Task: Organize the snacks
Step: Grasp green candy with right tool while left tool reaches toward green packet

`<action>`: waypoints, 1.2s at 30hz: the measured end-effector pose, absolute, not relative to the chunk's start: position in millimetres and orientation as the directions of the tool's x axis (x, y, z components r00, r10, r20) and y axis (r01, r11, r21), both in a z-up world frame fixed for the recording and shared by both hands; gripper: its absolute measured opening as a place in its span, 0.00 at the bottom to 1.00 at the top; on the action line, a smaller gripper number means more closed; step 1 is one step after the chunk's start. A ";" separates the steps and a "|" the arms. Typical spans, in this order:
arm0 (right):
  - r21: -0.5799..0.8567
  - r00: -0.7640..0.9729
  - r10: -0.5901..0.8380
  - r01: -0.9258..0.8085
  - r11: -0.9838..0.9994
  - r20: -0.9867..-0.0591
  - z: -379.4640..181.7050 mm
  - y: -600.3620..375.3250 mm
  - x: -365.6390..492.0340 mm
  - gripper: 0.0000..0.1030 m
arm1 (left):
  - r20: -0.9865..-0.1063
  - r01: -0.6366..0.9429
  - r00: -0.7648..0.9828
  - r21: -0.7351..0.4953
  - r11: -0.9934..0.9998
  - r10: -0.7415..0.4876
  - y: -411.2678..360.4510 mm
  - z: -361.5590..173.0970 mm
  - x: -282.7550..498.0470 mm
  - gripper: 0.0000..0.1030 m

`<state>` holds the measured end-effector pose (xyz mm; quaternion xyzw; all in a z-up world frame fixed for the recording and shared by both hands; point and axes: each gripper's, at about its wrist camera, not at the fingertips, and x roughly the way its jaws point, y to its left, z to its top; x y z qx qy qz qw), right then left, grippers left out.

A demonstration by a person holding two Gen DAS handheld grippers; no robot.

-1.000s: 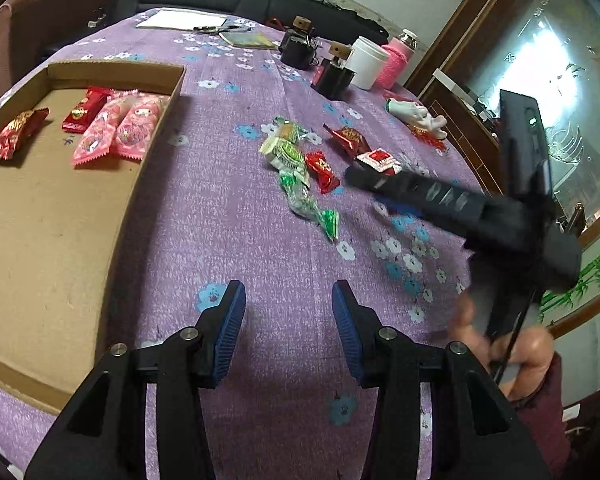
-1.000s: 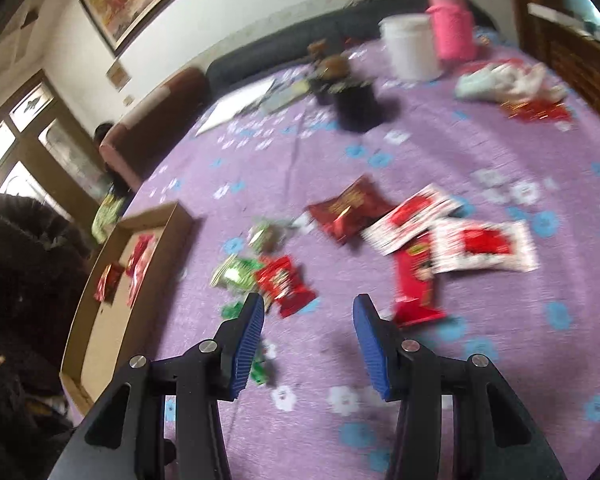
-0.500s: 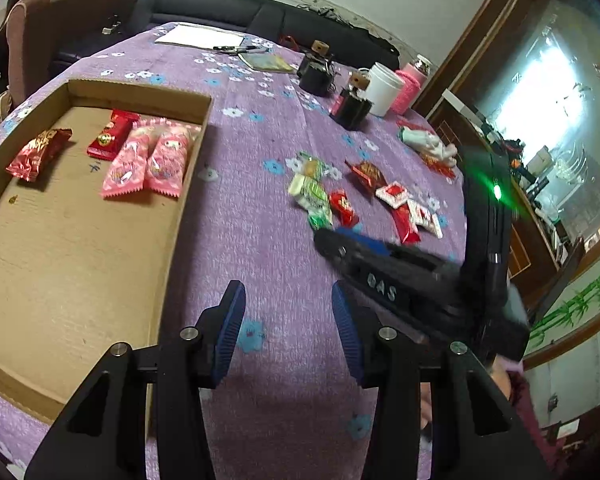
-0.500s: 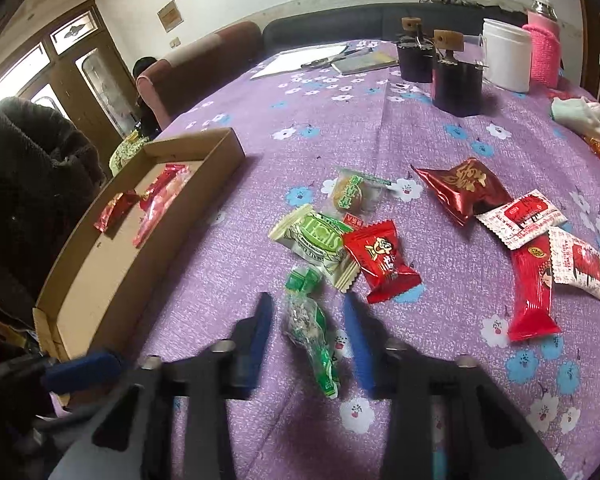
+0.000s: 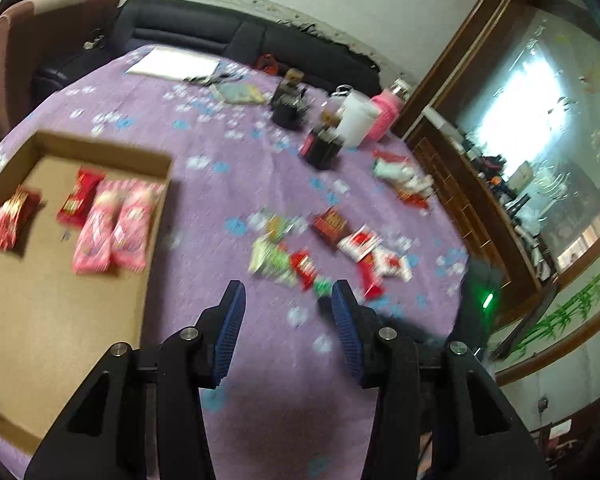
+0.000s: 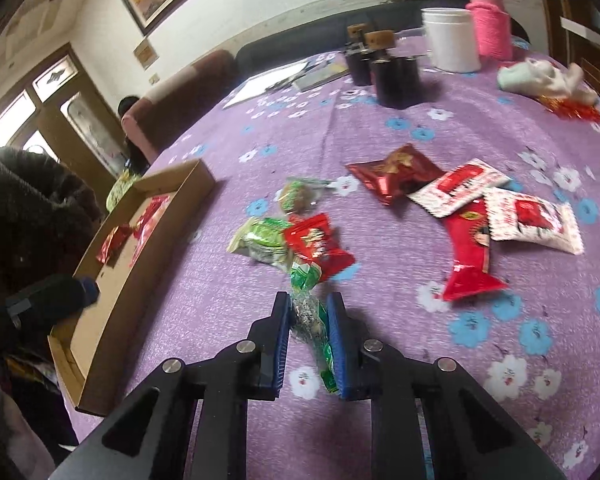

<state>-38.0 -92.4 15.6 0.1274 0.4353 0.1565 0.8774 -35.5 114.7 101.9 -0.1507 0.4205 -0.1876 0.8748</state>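
My right gripper (image 6: 308, 312) is shut on a green and clear candy wrapper (image 6: 312, 320) lying on the purple tablecloth. Beyond it lie a red snack (image 6: 316, 240), a green packet (image 6: 262, 238), a dark red pouch (image 6: 394, 172), white-red packets (image 6: 532, 220) and a long red packet (image 6: 470, 252). The cardboard tray (image 6: 112, 280) sits to the left; in the left wrist view the tray (image 5: 40, 300) holds two pink packets (image 5: 112, 226) and red snacks (image 5: 78, 198). My left gripper (image 5: 288, 308) is open and empty above the cloth, near the snack pile (image 5: 300, 264).
At the far side stand two black jars (image 6: 394, 76), a white tub (image 6: 450, 38) and a pink-sleeved bottle (image 6: 492, 24). White cloth-like items (image 6: 540, 76) lie far right. Papers (image 5: 174, 64) lie at the far edge. A seated person (image 6: 130, 136) is beyond the table.
My right gripper has closed its fingers onto the green candy wrapper. My left gripper has pulled back and swung, so the right gripper has dropped out of its middle view.
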 end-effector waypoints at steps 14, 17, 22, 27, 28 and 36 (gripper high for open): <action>0.393 0.573 0.414 -0.168 0.904 -0.707 15.7 -102.1 -35.7 0.19 | -0.617 0.218 0.682 -0.341 0.915 -0.393 88.7 186.5 76.4 0.42; 0.413 0.571 0.428 -0.165 0.896 -0.700 15.2 -106.4 -36.4 0.19 | -0.651 0.218 0.646 -0.343 0.914 -0.398 86.6 167.5 73.6 0.42; 0.433 0.574 0.439 -0.159 0.887 -0.691 16.5 -109.4 -37.3 0.19 | -0.700 0.176 0.599 -0.359 0.917 -0.389 97.7 128.3 68.2 0.42; 0.397 0.595 0.398 -0.141 0.907 -0.699 19.5 -109.3 -38.8 0.19 | -0.752 0.085 0.543 -0.393 0.915 -0.373 115.9 90.8 71.7 0.41; 0.389 0.598 0.386 -0.132 0.912 -0.702 19.4 -110.1 -39.1 0.19 | -0.759 0.078 0.540 -0.385 0.919 -0.364 115.4 87.0 71.8 0.41; 0.394 0.610 0.376 -0.112 0.912 -0.698 21.5 -116.6 -40.8 0.19 | -0.821 0.139 0.476 -0.284 0.949 -0.315 69.9 52.7 73.1 0.41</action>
